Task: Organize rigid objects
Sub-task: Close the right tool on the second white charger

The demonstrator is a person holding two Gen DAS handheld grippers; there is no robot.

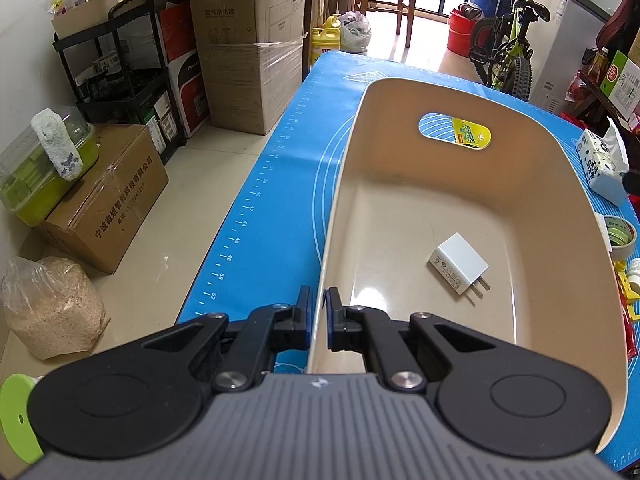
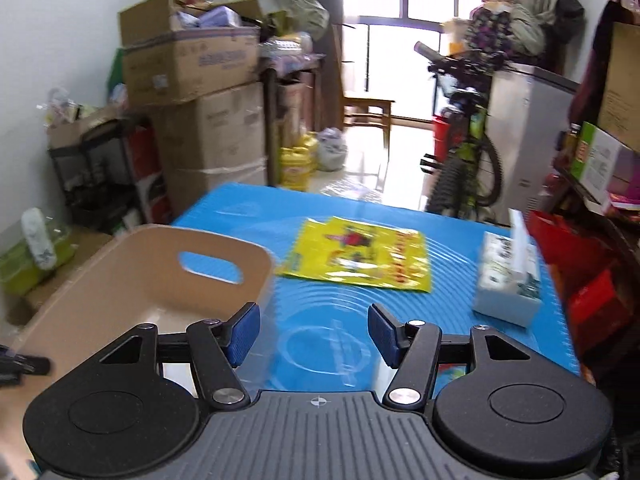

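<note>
Left tongs point(image 1: 319, 308) clamped on near-left rim of the beige bin point(image 1: 540, 184), one finger outside the wall, one inside. Bin sits on the blue mat point(image 1: 256, 208) covering the bench, w/ a white charger point(image 1: 459, 269) lying flat on its floor, prongs pointing toward the near right. Right tongs point(image 2: 314, 334) spread wide apart, nothing between them, above the mat just right of the bin. Yellow packet point(image 2: 360, 258) lies flat beyond the bin's far end; tissue pack point(image 2: 508, 278) to its right. Tape roll point(image 1: 620, 236) just outside the bin's right wall.
</note>
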